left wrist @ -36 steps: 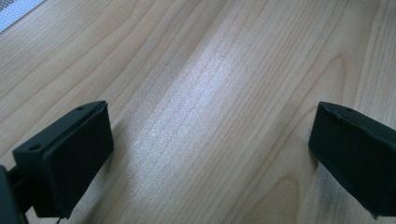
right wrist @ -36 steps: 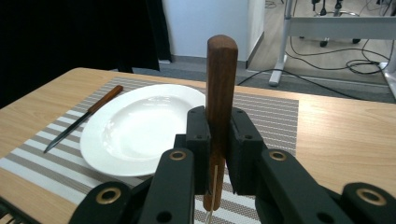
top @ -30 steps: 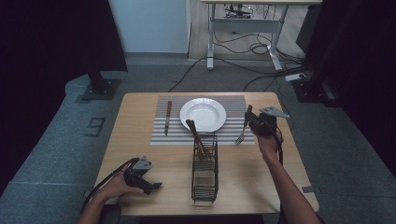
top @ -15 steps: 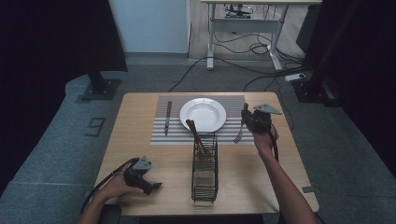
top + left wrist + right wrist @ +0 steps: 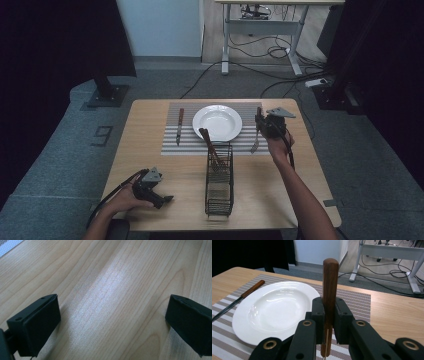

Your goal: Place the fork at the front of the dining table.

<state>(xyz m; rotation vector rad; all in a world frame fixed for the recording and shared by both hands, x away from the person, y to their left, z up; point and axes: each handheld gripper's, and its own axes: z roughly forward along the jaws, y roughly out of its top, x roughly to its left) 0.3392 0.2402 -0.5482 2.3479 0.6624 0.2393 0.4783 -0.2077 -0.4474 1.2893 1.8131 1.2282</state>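
1. My right gripper [image 5: 329, 315] clamps a wooden-handled fork [image 5: 329, 285], upright, tines down on the striped placemat [image 5: 172, 145] just right of the white plate [image 5: 217, 122].
2. My left gripper [image 5: 112, 322] rests on the table [image 5: 112, 277], jaws wide apart, holding nothing.

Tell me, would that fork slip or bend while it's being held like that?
Probably not bend: the fork looks like stiff metal with a wooden handle. The right tongs clamp that handle squarely, so slipping seems unlikely. Held by one end, it might swing a little if bumped.
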